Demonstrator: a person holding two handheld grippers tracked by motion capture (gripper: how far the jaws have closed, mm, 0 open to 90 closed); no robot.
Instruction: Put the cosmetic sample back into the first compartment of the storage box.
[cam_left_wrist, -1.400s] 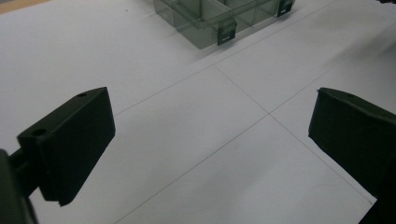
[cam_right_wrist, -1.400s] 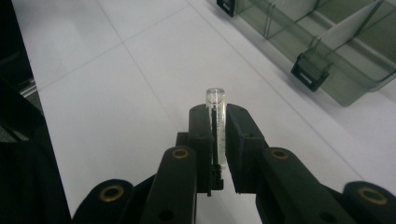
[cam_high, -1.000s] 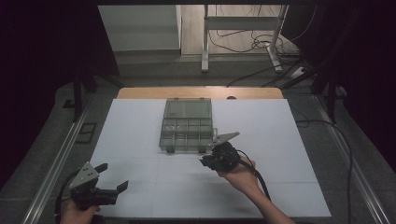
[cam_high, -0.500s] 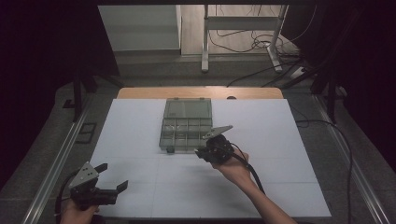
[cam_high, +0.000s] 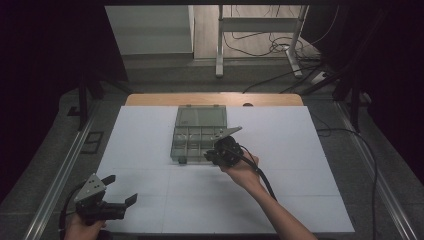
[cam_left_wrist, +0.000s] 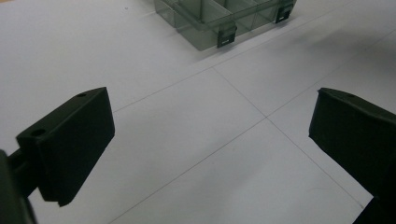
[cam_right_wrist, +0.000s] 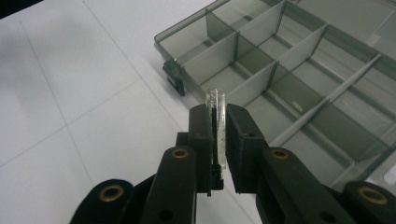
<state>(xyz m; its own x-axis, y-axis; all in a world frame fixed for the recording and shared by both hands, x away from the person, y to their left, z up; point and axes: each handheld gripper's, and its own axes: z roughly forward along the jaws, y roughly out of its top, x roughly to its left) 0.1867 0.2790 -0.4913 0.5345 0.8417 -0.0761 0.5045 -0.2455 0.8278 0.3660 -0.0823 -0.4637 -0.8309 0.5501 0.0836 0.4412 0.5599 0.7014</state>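
**Clear tube held upright at the organizer's near edge**

The clear tube (cam_right_wrist: 215, 126) is my concern here, and I go left to right. On the left, my left gripper (cam_high: 116, 191) hovers over the near left corner of the white mat (cam_high: 300, 150), its 2 jaws spread wide with nothing between them, well apart from the work. The organizer box (cam_high: 192, 142) lies ahead of it, lid open, dividers showing.

On the right, my right gripper (cam_high: 212, 156) is pinched narrow on the tube at the box's near right corner. In the right gripper view the tube's long axis runs parallel to the jaws, its rounded end poking past the fingertips toward the box. The nearest compartment (cam_right_wrist: 201, 49) lies just ahead and slightly left of that tip. I judge the right hand alone does the placing; the tube must tip over the wall.
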